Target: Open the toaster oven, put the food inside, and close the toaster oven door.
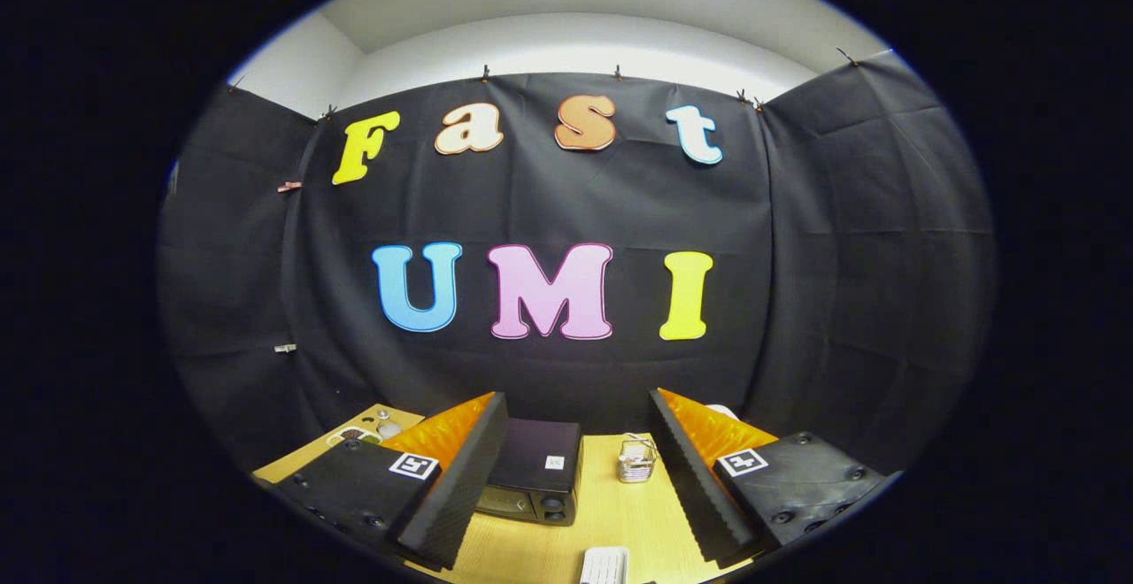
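A white object [605, 564] lies nearest, before the oven [534, 469]. The hand-held gripper [575, 469] hangs high above the counter [611, 513], fingers spread wide, holding nothing. The oven's door looks shut; a wire basket [635, 461] stands right of it. Fits start or finish.

the black toaster oven [535, 469] sits on the wooden table with its door shut, at about 11 o'clock from the gap between the spread fingers, its left side tucked behind the left finger
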`<action>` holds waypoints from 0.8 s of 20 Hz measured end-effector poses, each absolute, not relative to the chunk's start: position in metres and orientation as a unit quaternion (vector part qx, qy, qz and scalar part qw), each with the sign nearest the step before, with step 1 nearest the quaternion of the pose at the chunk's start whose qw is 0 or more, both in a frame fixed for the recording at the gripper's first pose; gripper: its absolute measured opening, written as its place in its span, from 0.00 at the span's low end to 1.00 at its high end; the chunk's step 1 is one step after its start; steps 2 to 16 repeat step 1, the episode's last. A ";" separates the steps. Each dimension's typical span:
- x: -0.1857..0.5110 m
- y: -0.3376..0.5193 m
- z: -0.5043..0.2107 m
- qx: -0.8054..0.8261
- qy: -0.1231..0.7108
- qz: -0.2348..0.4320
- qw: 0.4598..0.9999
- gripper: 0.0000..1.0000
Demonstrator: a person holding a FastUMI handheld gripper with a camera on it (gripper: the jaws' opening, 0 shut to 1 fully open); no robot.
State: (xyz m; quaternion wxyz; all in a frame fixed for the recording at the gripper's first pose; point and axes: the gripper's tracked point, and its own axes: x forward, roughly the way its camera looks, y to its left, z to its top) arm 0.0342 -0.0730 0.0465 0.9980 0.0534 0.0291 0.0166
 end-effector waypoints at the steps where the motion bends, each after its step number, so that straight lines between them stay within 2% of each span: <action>1: 0.036 -0.078 0.045 0.057 0.030 0.014 0.998 0.98; 16: 0.036 -0.078 0.045 0.057 0.030 0.014 0.998 0.98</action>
